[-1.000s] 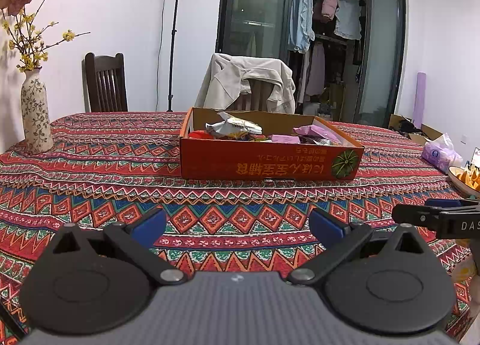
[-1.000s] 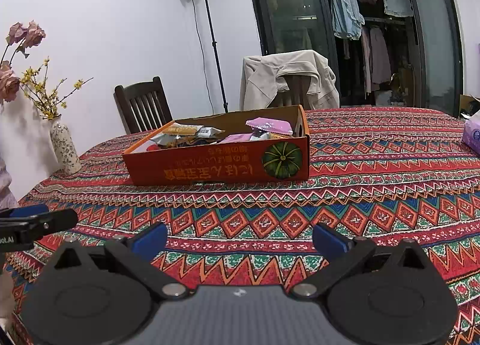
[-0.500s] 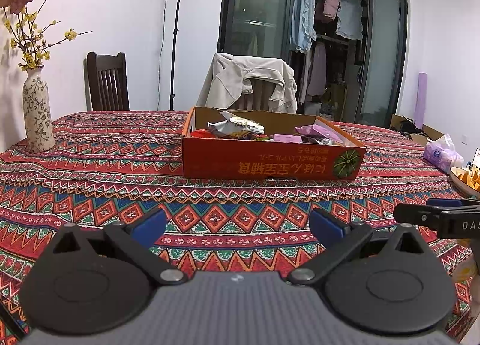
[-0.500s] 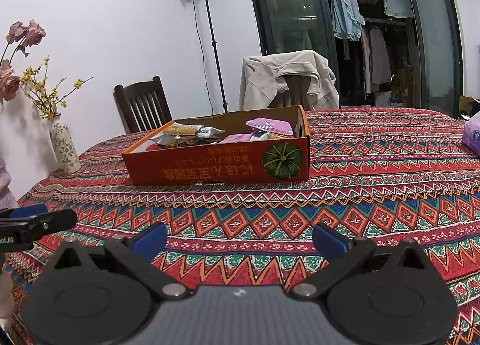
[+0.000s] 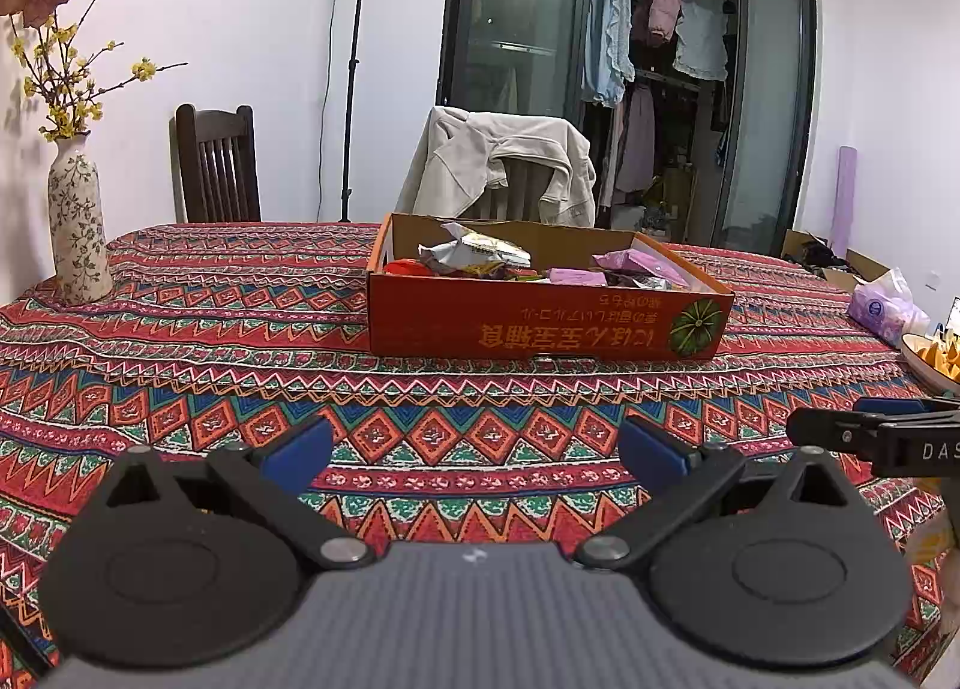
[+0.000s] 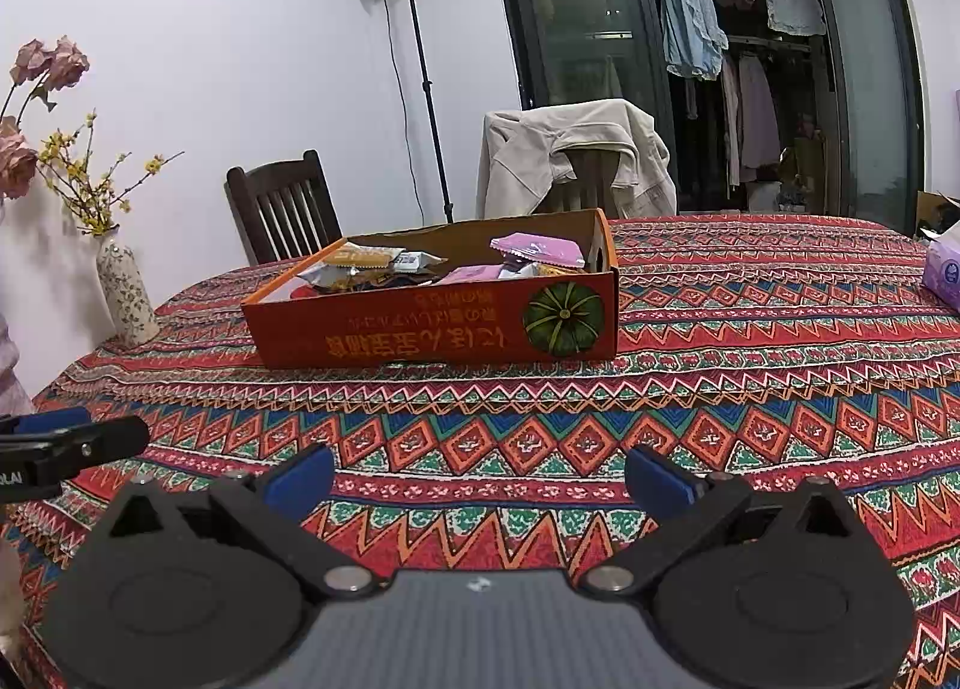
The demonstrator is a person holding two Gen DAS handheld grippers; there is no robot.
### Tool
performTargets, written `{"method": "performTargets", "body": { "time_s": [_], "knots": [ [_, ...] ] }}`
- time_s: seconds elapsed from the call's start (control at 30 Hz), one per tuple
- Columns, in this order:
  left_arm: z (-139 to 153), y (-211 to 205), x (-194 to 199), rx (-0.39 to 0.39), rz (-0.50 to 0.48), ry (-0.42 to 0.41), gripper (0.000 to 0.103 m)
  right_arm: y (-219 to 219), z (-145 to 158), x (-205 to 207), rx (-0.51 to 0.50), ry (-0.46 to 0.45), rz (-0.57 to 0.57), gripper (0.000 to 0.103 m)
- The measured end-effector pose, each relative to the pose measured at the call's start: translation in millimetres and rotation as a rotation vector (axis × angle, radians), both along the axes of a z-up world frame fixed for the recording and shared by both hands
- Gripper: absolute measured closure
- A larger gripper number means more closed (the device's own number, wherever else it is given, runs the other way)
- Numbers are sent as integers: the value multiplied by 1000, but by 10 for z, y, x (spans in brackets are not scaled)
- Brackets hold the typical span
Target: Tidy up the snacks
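Observation:
An orange cardboard box [image 5: 540, 323] with a pumpkin print stands on the patterned tablecloth [image 5: 210, 365]. It holds several snack packets, among them a silver one [image 5: 474, 254] and pink ones [image 5: 636, 266]. The box also shows in the right wrist view [image 6: 432, 338], with a pink packet [image 6: 537, 251] on top. My left gripper [image 5: 474, 452] is open and empty, well short of the box. My right gripper [image 6: 477, 476] is open and empty, also short of the box. Each gripper's tip shows at the edge of the other's view.
A flowered vase [image 5: 78, 233] stands at the table's far left. A purple tissue pack [image 5: 885, 305] and a bowl of orange food [image 5: 936, 359] sit at the right edge. Two chairs stand behind the table, one [image 5: 504, 173] draped with a beige jacket.
The left wrist view has shifted very slightly; the box sits a touch further right in it. Both grippers stay open and nothing was taken hold of.

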State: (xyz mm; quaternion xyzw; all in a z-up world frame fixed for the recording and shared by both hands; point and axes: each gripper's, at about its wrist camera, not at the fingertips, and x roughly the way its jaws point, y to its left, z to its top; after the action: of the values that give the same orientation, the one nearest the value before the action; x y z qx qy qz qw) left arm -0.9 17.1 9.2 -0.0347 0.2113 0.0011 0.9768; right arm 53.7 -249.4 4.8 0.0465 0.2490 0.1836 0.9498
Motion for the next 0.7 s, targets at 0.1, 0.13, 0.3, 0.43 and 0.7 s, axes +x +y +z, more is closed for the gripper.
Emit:
{"method": "performTargets", "body": {
  "time_s": [0.1,0.13,0.3,0.43,0.7],
  "knots": [
    [0,-4,1,-1,0,0,0,0,0,0,0,-1,0,0],
    [0,-4,2,-2,1,0,0,0,0,0,0,0,0,0],
    [0,22,-7,-3,5,1,0,2,0,0,-1,0,0,0],
    [0,31,-4,-4,7,2,0,-12,-20,1,-3,3,0,0],
    [-11,47,9,-13,26,-3,0,-7,-58,11,-6,7,-1,0]
  ]
}}
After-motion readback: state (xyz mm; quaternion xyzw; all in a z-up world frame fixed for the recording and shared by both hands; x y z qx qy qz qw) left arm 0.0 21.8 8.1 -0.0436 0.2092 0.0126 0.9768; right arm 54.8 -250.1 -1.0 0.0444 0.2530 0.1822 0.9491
